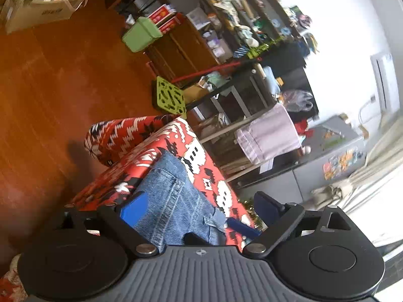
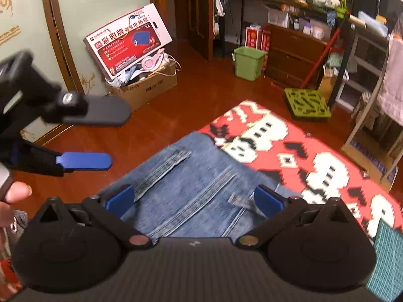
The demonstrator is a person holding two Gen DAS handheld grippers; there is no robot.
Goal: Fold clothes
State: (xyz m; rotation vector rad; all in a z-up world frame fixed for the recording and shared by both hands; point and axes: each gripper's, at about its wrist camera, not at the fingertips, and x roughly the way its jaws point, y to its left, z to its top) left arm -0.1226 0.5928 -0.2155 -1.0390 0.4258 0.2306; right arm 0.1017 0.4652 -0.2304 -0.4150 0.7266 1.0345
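Folded blue jeans (image 2: 201, 176) lie on a red, white and black patterned cover (image 2: 314, 156), at its left edge. My right gripper (image 2: 194, 197) hovers just over the near part of the denim, open, with nothing between its blue pads. My left gripper (image 2: 115, 136) is out to the left over the wooden floor, open wide and holding nothing; a hand (image 2: 12, 196) grips it. In the tilted left wrist view the jeans (image 1: 176, 201) show between the spread fingers of the left gripper (image 1: 200, 210), on the patterned cover (image 1: 196, 151).
A green bin (image 2: 248, 61), a cardboard box (image 2: 141, 88) with a red and white carton, and a green perforated stool (image 2: 306, 105) stand on the wooden floor (image 2: 176, 100). Cluttered shelves line the back. A rack with lilac cloth (image 1: 267, 136) stands beside the cover.
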